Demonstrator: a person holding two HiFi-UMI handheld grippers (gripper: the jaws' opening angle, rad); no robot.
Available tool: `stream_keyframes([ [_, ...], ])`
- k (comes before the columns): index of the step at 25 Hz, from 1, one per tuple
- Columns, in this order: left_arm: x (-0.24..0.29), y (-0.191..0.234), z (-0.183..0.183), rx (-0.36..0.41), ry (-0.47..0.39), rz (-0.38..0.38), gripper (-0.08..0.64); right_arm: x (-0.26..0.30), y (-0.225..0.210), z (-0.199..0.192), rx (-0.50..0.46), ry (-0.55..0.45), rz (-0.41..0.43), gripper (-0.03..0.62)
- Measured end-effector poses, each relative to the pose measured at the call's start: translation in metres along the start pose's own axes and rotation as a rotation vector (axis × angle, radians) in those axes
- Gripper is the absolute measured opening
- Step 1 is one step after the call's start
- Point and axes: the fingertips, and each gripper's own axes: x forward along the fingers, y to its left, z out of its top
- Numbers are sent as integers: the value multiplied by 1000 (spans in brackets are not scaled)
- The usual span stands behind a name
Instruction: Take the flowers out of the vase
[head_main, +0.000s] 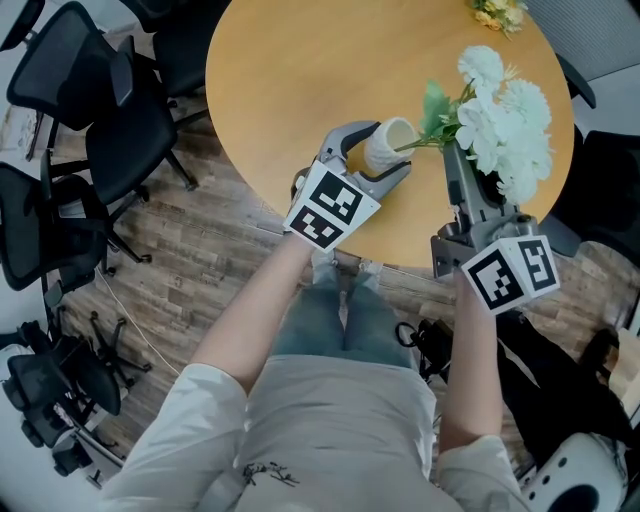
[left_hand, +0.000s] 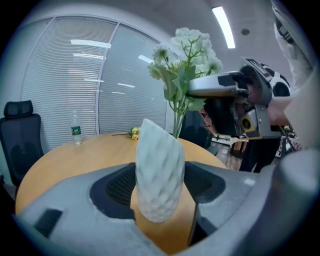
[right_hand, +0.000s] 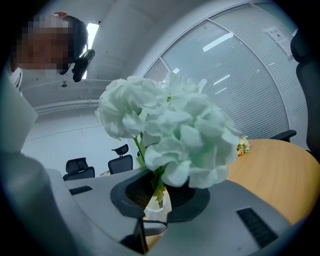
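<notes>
Head view, ctr: left gripper (head_main: 375, 155) clamped on white vase (head_main: 390, 142), tilted over table (head_main: 300, 70) edge. Right gripper (head_main: 458, 152) grips flowers (head_main: 505, 125) by stems, upper right; one stem reaches vase mouth.

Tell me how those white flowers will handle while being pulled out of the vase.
The flowers are probably top-heavy: big heads on thin stems, so they may droop. They look light for their bulk. The stems sit in a narrow vase, so they could drag it along.
</notes>
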Motion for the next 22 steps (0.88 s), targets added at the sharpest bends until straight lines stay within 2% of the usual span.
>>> stream_keyframes([
  [5, 0, -5, 14, -2, 5, -3, 307, -8, 1, 23, -5, -13, -1, 51],
  [22, -4, 3, -1, 8, 22, -3, 307, -12, 14, 37, -8, -51, 16, 49],
])
